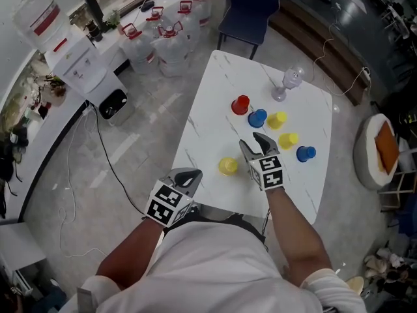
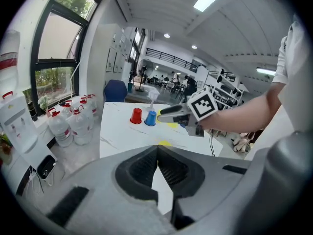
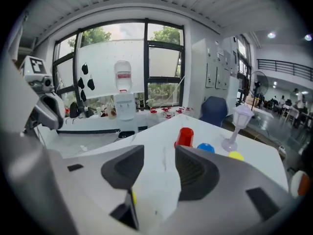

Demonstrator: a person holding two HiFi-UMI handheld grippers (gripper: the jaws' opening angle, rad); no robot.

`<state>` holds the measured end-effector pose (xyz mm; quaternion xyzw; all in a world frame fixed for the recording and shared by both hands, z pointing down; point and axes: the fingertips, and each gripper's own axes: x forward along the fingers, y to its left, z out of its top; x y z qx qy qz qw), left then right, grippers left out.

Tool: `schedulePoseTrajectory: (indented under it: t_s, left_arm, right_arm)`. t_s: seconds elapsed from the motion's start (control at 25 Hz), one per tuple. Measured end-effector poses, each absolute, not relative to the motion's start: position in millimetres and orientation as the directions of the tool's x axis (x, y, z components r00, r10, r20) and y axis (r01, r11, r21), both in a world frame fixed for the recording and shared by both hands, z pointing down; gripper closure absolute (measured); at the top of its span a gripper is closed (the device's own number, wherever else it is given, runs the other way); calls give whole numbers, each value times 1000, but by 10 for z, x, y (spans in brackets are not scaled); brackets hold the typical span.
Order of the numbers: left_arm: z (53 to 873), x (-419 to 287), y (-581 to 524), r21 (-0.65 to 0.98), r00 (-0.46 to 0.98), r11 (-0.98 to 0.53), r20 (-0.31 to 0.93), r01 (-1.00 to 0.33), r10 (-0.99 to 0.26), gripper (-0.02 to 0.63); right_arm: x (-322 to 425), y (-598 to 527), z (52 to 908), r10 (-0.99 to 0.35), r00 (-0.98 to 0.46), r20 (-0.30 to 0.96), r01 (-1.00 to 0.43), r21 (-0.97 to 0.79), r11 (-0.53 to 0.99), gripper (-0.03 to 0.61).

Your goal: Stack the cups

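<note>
**On the white surface: six cups, all standing singly**

Across the middle of the head view runs the white marble-patterned surface (image 1: 215, 96). A dark blue chair (image 1: 251, 8) stands at its far end. A white water dispenser (image 1: 78, 60) and a cluster of clear water bottles with red handles (image 1: 172, 41) stand on the floor off to the left.

The right gripper (image 1: 253, 142) hovers over the near half of the surface and points toward the cups. Its jaws stand apart with bare surface between them, and the right gripper view shows a sliver of yellow low in the gap. The left gripper (image 1: 186, 175) hangs at the near left edge of the surface, its jaws together on nothing.

A small clear lantern-shaped lamp (image 1: 287, 83) stands upright toward the far right of the surface.

None of the six small cups sits inside another. The red plastic cup (image 1: 240, 104) is the leftmost of the far group. A blue plastic cup (image 1: 257, 118) sits just beside it, and a yellow plastic cup (image 1: 277, 120) just right of that. A second yellow cup (image 1: 288, 140) sits nearer, to the right of the right gripper's jaws. A second blue cup (image 1: 305, 153) lies near the right edge. A third yellow cup (image 1: 227, 166) sits apart from the rest, just left of the right gripper.
</note>
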<state>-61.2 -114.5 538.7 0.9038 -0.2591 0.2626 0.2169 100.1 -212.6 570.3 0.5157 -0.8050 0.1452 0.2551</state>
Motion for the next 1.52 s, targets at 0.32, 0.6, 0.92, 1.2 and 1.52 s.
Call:
schedulePoseTrajectory:
  t_s: [0.32,0.6,0.92,1.2,1.52]
  left_arm:
    - [5394,-870,-1189,245,677,-713,608,-657,-414,604]
    - [5430,-1057,-1171,248,646,-673,625,-697,-438,604]
    - [5440,-1177,-1254,249,633,-656,632,-713,-448,604]
    - [5455,-1087,-1318,253,657,-685,622,-683,-425,604]
    - [5360,-737,-1387,236,716,-763,582,-602,-386,604]
  right_arm:
    - [1162,-3244,5851,-693,-237,681,-896,123,428,347]
    - [1230,-3583,6188,-597,-178,782,-883,140,447,319]
    - [1288,-3728,6366,-568,-139,811,-877,166,451,361]
    - [1255,-3614,6076,-623,-180,761,-892,142,430,367]
    - [1293,-2901,5416,-725,-258,639,-918,72,390,368]
